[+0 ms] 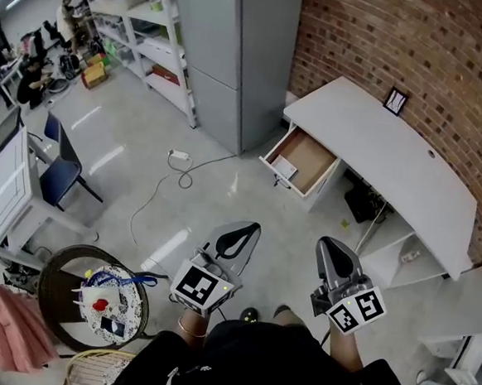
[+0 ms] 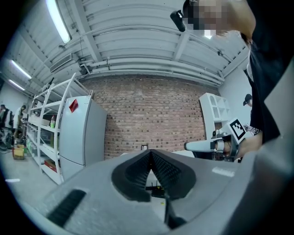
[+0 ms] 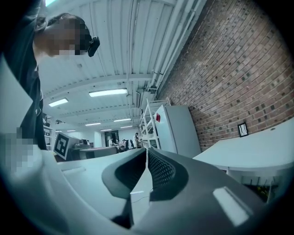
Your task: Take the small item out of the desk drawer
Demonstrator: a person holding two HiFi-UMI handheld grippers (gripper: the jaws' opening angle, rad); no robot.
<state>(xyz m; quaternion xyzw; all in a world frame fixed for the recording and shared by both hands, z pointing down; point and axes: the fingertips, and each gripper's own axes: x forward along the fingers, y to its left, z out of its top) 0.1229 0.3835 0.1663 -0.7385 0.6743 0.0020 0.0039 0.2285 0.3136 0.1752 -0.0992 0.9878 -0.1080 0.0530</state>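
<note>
Jaws of the left gripper (image 1: 252, 227) and the right gripper (image 1: 326, 243) are pressed together on nothing, both held level and well apart from the drawer (image 1: 312, 154) of the desk (image 1: 378, 144). A small pale item (image 1: 284, 168) is seen lying inside the drawer, at its front end. The drawer is already pulled out, so the approach, the grasp and the lift-out are judged to be left.
</note>
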